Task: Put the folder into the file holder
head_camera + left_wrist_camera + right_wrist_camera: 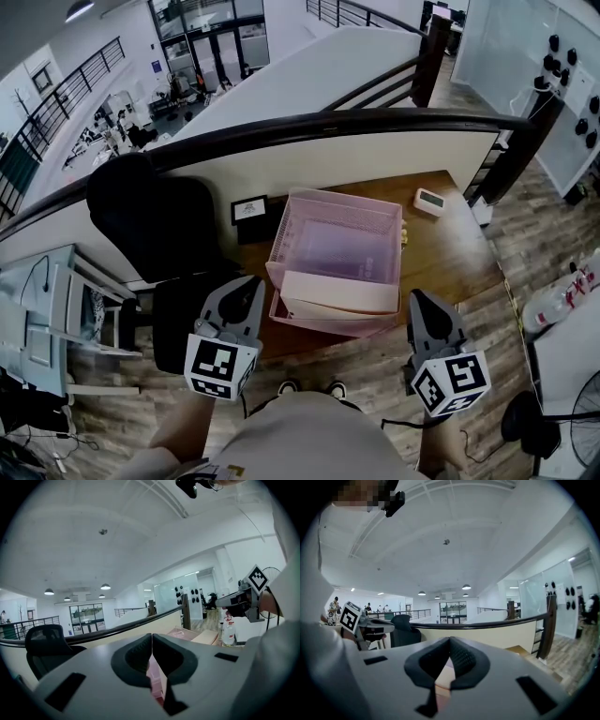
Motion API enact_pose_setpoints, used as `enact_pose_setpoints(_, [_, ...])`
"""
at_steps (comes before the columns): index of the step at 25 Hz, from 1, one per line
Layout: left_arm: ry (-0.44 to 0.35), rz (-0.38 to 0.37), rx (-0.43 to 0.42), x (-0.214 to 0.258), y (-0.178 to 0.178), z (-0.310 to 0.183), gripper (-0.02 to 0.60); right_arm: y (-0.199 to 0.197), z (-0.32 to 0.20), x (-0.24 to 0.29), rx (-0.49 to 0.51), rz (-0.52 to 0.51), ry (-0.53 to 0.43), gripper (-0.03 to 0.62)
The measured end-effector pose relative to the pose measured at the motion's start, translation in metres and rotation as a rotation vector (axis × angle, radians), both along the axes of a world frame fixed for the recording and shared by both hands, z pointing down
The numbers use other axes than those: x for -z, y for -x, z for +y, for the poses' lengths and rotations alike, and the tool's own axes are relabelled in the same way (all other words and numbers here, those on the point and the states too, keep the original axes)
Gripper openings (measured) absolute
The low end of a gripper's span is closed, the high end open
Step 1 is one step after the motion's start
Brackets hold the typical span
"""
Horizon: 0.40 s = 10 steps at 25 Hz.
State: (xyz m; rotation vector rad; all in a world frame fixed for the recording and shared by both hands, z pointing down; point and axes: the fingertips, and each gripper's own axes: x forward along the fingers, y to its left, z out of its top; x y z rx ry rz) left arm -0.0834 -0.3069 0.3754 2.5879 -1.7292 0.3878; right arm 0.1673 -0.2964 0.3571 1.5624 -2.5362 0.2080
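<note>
Pink file holder [281,248] holds the folder [339,292] — apart from left gripper [249,283] and right gripper [418,300], jaws pressed together.

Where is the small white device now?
Head view: the small white rectangular device lies at the far right of the brown wooden table, right of the pink plastic file holder.

Black chair [150,223], small white clock [429,201]

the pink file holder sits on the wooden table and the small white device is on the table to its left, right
Not quite. The pink file holder does sit on the wooden table, but the small white device lies to its right, near the table's far right corner, not to its left. The head view shows this.
</note>
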Motion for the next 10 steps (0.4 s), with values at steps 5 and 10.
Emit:
enact_pose_setpoints(5, [0.002, 0.002, 0.001, 0.0008, 0.0009, 0.001, 0.006, -0.0001, 0.0014, 0.0009, -0.001, 0.01, 0.004, 0.003])
enact_pose_setpoints(10, [0.009, -0.009, 0.0, -0.0022, 0.0019, 0.0019, 0.003, -0.0011, 0.0004, -0.0032, -0.001, 0.016, 0.006, 0.003])
